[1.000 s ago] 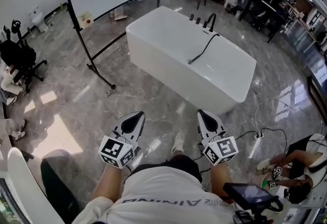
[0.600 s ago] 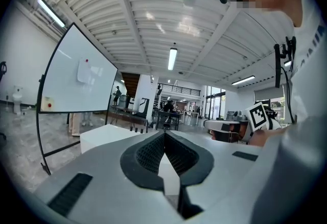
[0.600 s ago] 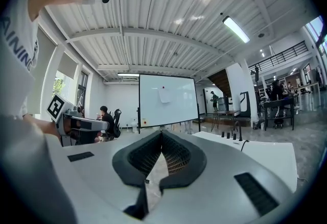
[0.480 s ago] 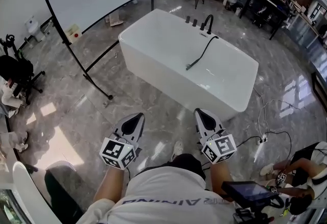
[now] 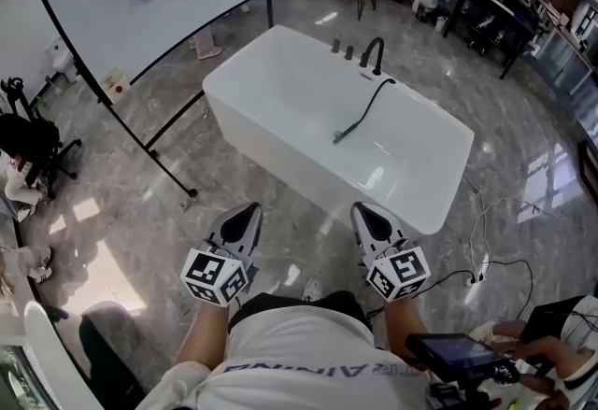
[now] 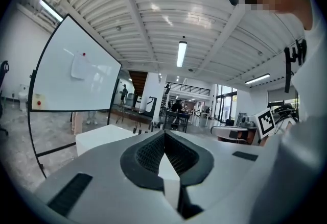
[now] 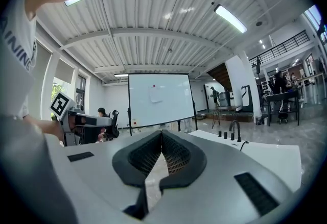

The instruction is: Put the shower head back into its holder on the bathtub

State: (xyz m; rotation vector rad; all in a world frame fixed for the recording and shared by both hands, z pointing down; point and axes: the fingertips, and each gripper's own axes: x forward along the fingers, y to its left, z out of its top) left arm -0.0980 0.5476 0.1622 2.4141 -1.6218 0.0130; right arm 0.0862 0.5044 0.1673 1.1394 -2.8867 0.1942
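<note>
Head view | your left gripper [image 5: 249, 212] and right gripper [image 5: 363, 212]: jaws together, empty | shower head [image 5: 341, 134] ahead inside bathtub [image 5: 299, 161], nearer right.

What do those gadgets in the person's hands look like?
The left tool and right tool are pale grey wedges with black ribbed pads, each backed by a white cube of black square markers. The person wears a white short-sleeved shirt.

We see the black shower head [image 5: 342, 134] lying inside the white bathtub [image 5: 271, 133], its hose [image 5: 370, 104] running to the rim, well ahead of the fingertips of our right gripper [image 5: 363, 210].
</note>
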